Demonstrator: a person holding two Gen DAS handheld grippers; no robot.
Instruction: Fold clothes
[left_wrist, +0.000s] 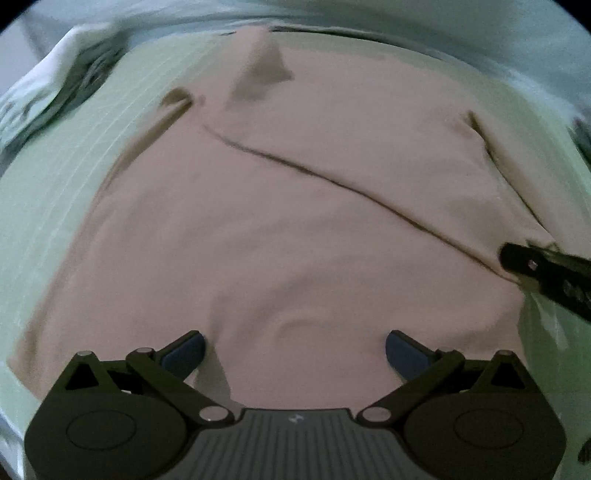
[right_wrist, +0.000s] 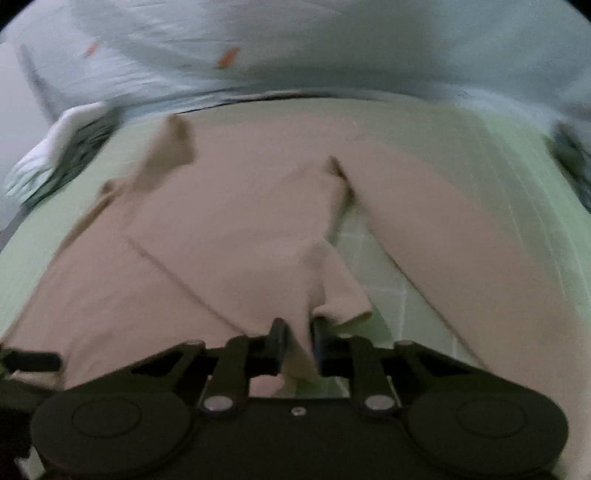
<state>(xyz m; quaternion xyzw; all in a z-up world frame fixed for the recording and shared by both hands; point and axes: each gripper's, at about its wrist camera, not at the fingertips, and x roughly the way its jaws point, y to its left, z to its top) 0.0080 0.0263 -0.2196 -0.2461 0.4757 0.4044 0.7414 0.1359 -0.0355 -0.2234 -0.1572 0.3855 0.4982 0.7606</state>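
Observation:
A pale pink garment (left_wrist: 295, 221) lies spread on a light green gridded mat (left_wrist: 55, 192), with a long diagonal fold line across it. My left gripper (left_wrist: 295, 350) hovers open over the garment's near part, with nothing between its blue pads. At the right edge of the left wrist view my right gripper (left_wrist: 511, 258) bites the garment's edge. In the right wrist view the right gripper (right_wrist: 299, 338) is shut on a folded flap of the pink garment (right_wrist: 221, 229), which bunches up just ahead of the fingers. A sleeve (right_wrist: 443, 240) stretches off to the right.
Pale blue bedding (right_wrist: 295, 48) with small orange marks runs along the back. A white and dark cloth bundle (right_wrist: 62, 151) sits at the mat's back left corner, and a dark object (right_wrist: 572, 162) at the right edge. Bare green mat (right_wrist: 373, 266) shows between body and sleeve.

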